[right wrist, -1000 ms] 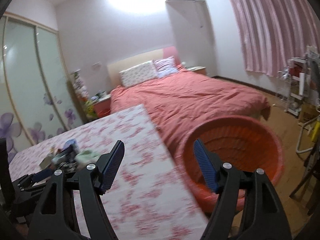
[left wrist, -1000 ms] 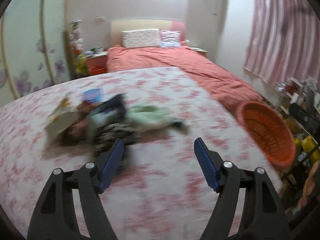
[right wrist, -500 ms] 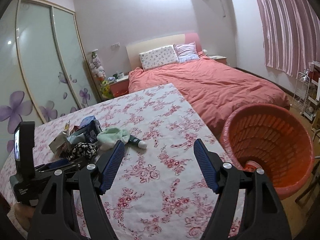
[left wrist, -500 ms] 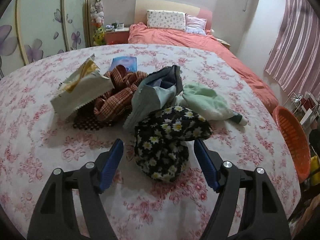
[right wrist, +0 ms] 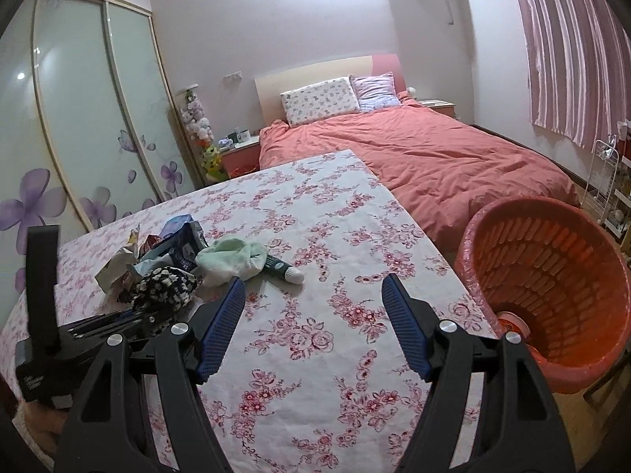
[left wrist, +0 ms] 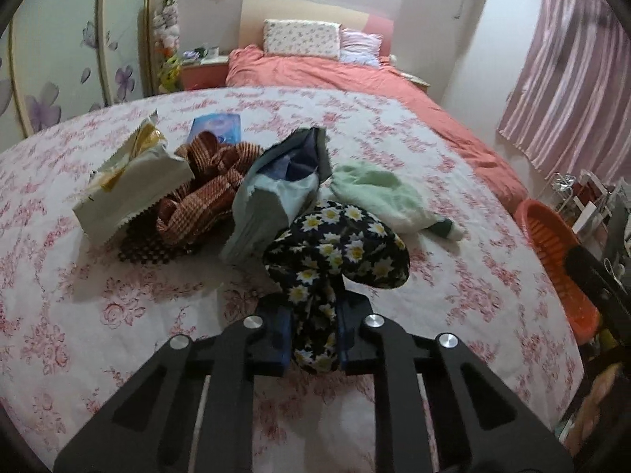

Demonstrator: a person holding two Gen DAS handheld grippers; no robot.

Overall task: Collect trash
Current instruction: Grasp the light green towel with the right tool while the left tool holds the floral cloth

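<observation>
Right claw point(right wrist: 313, 315) spread wide over the floral-clothed desk point(right wrist: 315, 339)
The round orange plastic basket point(right wrist: 552, 276) stood just beside the desk's right edge; a black daisy-print cloth point(right wrist: 165, 283) sat pinched in the left claw point(right wrist: 134, 317) at far left.

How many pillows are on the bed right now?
2: a floral pillow against the headboard, and a striped pillow beside it, nearer the curtained wall. None other shows.

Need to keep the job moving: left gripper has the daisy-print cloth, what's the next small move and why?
Probably lift the left gripper clear: it is shut on the daisy-print cloth, which touches the pile, and the orange basket sits off the table's right edge.
</observation>
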